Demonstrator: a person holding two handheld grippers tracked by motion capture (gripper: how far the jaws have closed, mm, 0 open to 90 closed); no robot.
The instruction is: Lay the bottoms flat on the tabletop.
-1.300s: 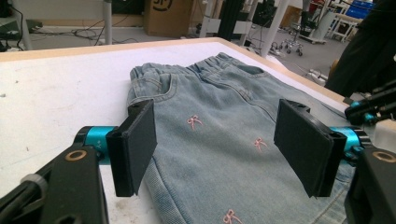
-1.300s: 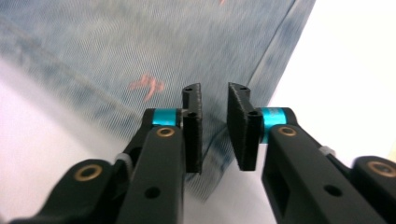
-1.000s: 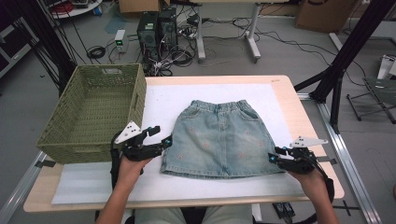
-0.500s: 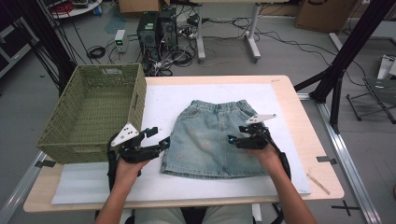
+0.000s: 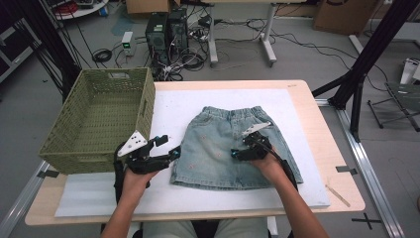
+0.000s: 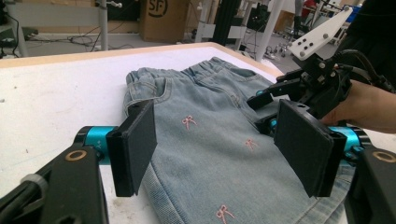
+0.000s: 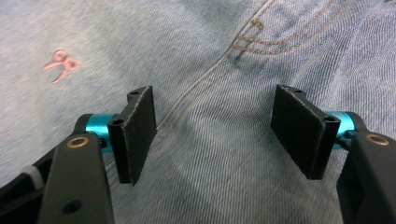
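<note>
A pale blue denim skirt (image 5: pixel 213 148) with small pink bows lies flat on the white mat, waistband away from me. My left gripper (image 5: pixel 168 145) rests at the skirt's lower left corner, open, and its jaws (image 6: pixel 215 149) frame the denim (image 6: pixel 205 107) without touching it. My right gripper (image 5: pixel 239 148) hovers over the skirt's right half and points left. Its jaws have just been opening and stand wide (image 7: pixel 215 135), with nothing between them and a seam of the skirt (image 7: pixel 210 60) below. The left gripper view also catches the right gripper (image 6: pixel 256 113).
A green woven basket (image 5: pixel 144 101) stands at the table's left, beside the left hand. The white mat (image 5: pixel 173 106) covers most of the wooden table (image 5: pixel 307 99). Computer towers, cables and black stands are on the floor beyond.
The right gripper has moved from the skirt's lower right corner leftward and up over the skirt's right half. The left gripper has stayed put.
</note>
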